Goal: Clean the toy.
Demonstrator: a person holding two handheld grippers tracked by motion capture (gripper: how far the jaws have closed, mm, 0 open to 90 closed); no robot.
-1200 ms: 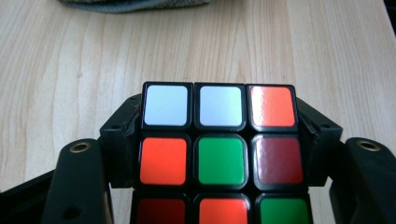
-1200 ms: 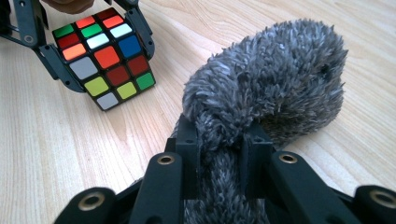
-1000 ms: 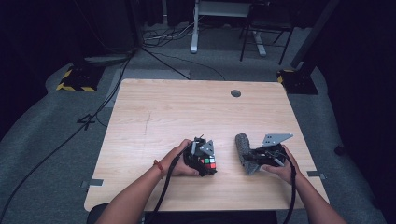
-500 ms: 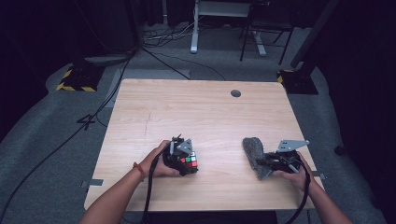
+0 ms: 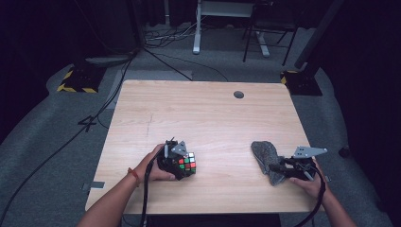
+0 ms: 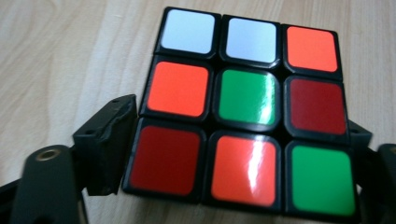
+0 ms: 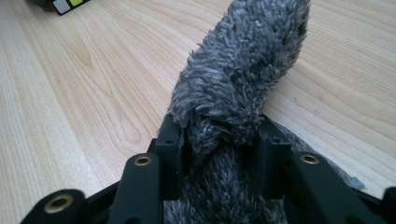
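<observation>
A scrambled puzzle cube (image 5: 187,163) with red, orange, green and white stickers rests low on the wooden table (image 5: 203,113), left of centre. My left gripper (image 5: 182,165) is shut on the cube (image 6: 243,116), its black jaws pressing both sides. At the right front, a grey fluffy cloth (image 5: 265,158) is bunched up. My right gripper (image 5: 279,169) is shut on the cloth (image 7: 233,93), which sticks up between the jaws. The cube's corner (image 7: 60,4) peeks in at the top left of the right gripper view.
A round dark cable hole (image 5: 239,94) sits near the table's far edge. Black cables trail from both grippers over the front edge. Desk legs, cables and yellow-black striped floor bases (image 5: 75,82) lie beyond the table on grey carpet.
Both hands have drawn apart and toward the front edge: the left gripper with the cube moved left, the right gripper with the cloth moved right.
</observation>
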